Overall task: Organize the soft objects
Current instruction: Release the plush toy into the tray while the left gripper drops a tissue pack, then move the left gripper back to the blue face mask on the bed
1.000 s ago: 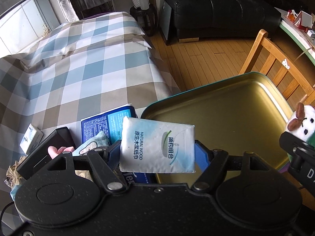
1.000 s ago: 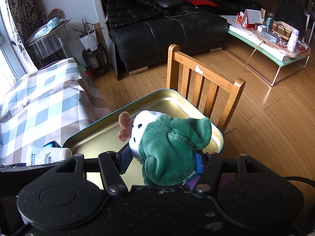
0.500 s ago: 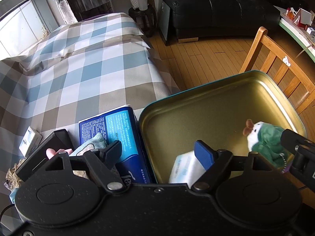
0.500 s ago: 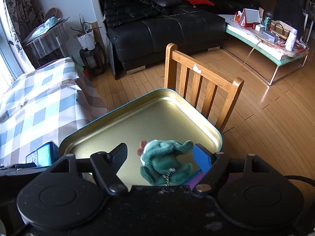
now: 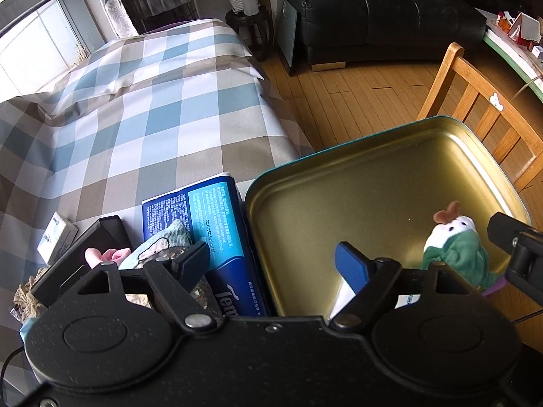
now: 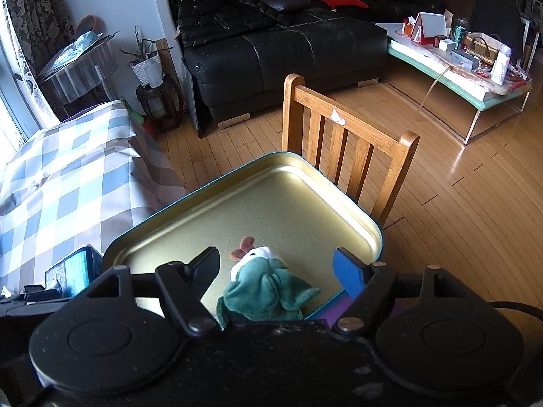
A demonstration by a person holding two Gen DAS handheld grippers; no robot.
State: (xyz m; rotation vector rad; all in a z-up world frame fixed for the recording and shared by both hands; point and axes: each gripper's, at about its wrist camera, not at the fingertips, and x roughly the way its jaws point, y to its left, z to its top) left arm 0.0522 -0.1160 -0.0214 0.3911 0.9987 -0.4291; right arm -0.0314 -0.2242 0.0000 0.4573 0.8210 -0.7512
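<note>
Left wrist view shows the left gripper [image 5: 271,264] with its jaws wide apart, holding nothing, above the blue pack [image 5: 217,234] and the gold tin tray [image 5: 373,183]. The white tissue pack [image 5: 342,296] lies inside the tray. The right gripper [image 6: 275,268] is also spread wide, over the green plush toy [image 6: 264,291] at the tray's near edge, near the wooden chair [image 6: 346,142].

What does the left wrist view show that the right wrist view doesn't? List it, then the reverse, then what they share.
Only the left wrist view: a pink item, a small white box on the checked cloth, and a white tissue pack behind the open left hand-held gripper.

Only the right wrist view: the long side table with its clutter.

Both: the gold tin tray, the green plush toy in it, released by the open right hand-held gripper, the blue package and the wooden chair.
</note>
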